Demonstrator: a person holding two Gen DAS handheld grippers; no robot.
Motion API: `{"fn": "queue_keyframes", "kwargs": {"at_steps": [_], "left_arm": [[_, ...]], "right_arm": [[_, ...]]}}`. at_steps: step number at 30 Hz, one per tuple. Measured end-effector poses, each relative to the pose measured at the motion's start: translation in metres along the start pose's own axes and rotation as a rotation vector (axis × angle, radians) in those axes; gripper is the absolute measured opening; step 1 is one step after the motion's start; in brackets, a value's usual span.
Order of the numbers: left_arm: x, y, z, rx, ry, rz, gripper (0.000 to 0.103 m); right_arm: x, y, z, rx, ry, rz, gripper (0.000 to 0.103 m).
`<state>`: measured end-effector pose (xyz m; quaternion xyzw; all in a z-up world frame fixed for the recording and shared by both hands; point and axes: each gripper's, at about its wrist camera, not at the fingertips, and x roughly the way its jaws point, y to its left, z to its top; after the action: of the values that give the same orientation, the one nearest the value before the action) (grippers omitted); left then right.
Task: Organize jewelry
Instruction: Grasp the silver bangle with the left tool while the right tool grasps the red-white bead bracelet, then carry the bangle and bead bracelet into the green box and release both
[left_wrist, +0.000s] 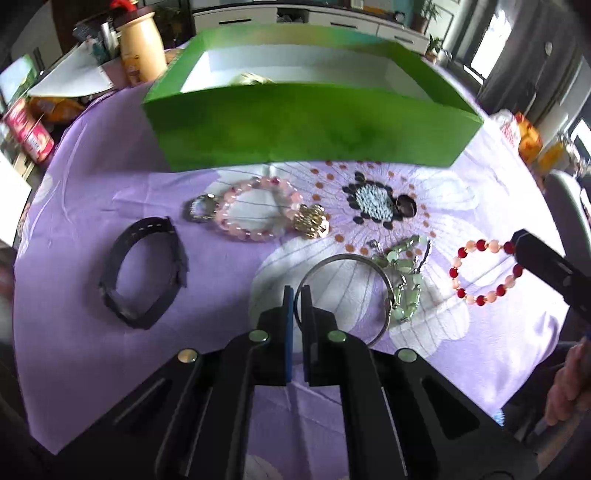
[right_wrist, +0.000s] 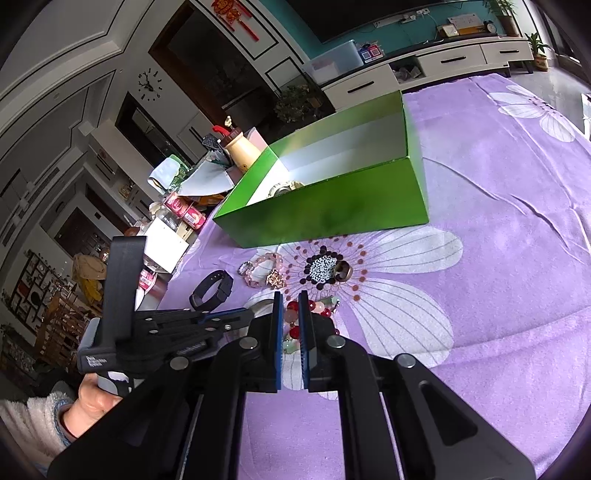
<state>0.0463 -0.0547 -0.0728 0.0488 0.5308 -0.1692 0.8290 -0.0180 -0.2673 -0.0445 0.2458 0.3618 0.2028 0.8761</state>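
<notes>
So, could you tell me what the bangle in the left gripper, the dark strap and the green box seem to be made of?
Bangle: thin, bright and mirror-shiny, so probably polished metal. Dark strap: matt black with a row of small holes, likely rubber or silicone. Green box: flat folded walls, glossy green outside, white inside, apparently coated cardboard.

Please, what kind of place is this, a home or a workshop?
Most likely a home living room: a low TV cabinet stands along the far wall, a wall clock hangs nearby, and the table wears a purple flowered tablecloth with a green box on it.
</notes>
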Motion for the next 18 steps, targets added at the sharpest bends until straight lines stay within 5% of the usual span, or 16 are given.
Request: {"fn": "queue_keyframes", "kwargs": {"at_steps": [9, 18], "left_arm": [[-0.037, 0.022, 0.017, -0.074, -0.076, -0.053, 0.003], [-0.054, 0.029, 0.064, -0.093, -0.141, -0.041, 0.003]], "right_arm": [[-0.002, 0.007, 0.009, -0.008, -0.015, 0.02, 0.008], [0.002, 0.024, 0.055, -0.076, -0.061, 0.004, 0.008]]}}
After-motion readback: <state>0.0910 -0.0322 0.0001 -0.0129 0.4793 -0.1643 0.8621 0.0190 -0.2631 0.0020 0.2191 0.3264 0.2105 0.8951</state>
